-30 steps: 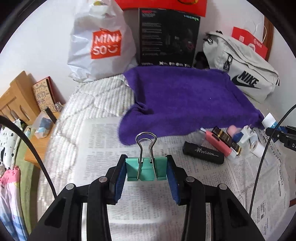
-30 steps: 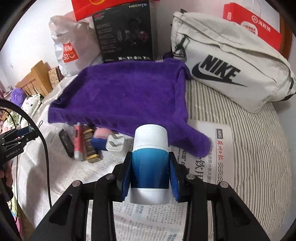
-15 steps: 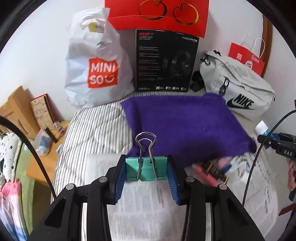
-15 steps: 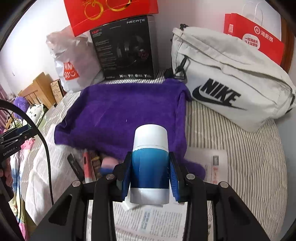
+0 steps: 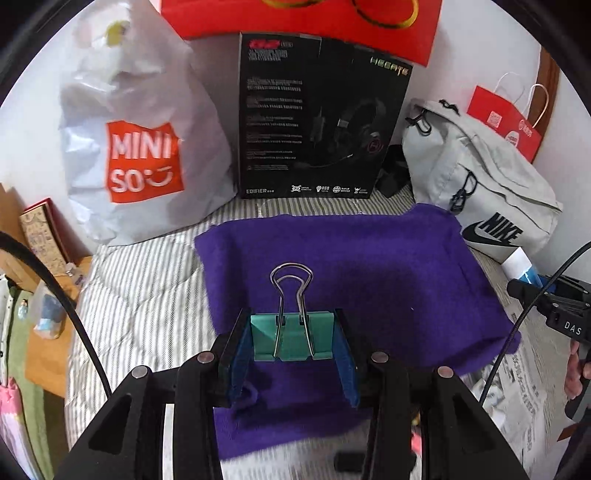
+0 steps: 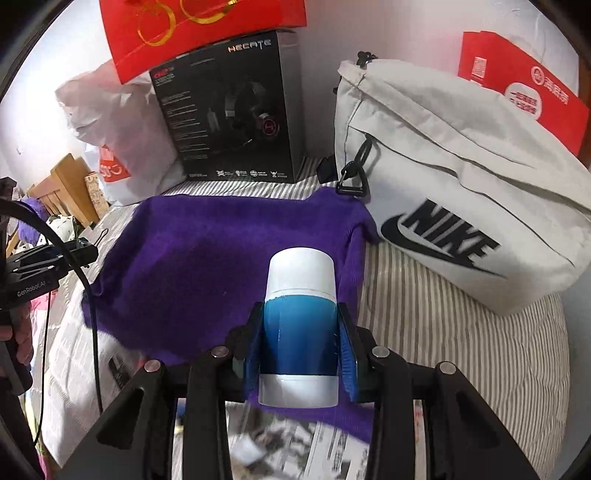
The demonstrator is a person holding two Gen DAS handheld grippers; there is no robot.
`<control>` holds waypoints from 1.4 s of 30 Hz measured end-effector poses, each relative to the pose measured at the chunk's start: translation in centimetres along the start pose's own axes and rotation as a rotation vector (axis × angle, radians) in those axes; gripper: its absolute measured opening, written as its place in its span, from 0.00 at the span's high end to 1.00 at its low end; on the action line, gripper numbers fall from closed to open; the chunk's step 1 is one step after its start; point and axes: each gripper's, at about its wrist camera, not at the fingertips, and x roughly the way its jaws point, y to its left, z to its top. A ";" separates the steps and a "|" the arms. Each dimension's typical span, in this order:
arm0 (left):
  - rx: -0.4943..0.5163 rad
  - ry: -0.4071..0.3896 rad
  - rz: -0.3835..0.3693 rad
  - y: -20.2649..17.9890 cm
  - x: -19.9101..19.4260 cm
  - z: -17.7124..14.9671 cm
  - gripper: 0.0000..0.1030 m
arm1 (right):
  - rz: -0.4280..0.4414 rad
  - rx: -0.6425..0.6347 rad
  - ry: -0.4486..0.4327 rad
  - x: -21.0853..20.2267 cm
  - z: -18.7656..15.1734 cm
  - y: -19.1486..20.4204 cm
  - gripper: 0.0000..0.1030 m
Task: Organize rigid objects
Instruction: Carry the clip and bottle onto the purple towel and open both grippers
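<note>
Left wrist view: looks forward along own fingers, low over purple cloth, facing wall end of bed; headset box dead ahead, near. Right gripper at right edge.

Right wrist view: same heading, set further right; Nike bag close. Left gripper at left edge.

Shared: purple cloth, headset box, Nike bag, Miniso bag.

Small items at bed's near edge motion-blurred, unidentifiable. Red bag cropped by top edge. Newspaper print smeared, partly under purple towel.
</note>
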 end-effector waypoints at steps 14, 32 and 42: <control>-0.021 0.079 -0.017 0.7 8.3 2.4 0.62 | -0.016 -0.015 0.084 9.4 3.6 0.3 0.65; 0.042 0.140 0.067 -0.6 11.0 3.2 0.61 | -0.026 -0.045 0.150 12.3 4.1 0.8 0.60; 0.034 0.173 0.066 -1.2 9.7 1.3 0.34 | -0.022 -0.041 0.134 9.6 3.1 1.4 0.44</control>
